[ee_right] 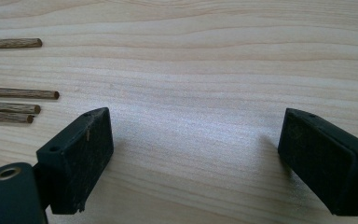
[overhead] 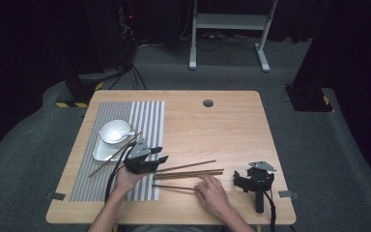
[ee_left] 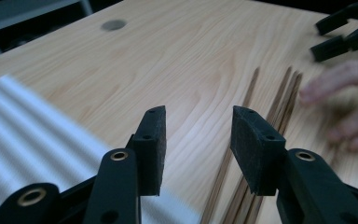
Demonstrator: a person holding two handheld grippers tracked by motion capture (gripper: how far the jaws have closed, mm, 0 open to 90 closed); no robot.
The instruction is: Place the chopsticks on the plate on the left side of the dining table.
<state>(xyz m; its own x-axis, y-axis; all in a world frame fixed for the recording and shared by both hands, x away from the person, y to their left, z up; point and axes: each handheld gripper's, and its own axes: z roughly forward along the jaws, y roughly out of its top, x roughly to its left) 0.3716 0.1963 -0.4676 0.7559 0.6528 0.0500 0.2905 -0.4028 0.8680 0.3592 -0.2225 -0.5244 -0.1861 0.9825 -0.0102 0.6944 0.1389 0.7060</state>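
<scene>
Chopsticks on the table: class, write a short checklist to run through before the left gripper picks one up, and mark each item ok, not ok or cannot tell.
1. Left gripper jaws apart, nothing between them: ok.
2. Loose chopsticks lie ahead of its jaws on the bare table: ok.
3. Path free: not ok, the person's right hand rests on the chopsticks.
4. Right gripper set down open, out of the way: ok.
5. One chopstick already leans across the white plate: ok.
6. Chopsticks separated enough to grip one: cannot tell.

Matt wooden table (overhead: 232,125), dark wooden chopsticks (overhead: 188,172), glossy white bowl (overhead: 114,131), striped cloth placemat (overhead: 147,121)
</scene>
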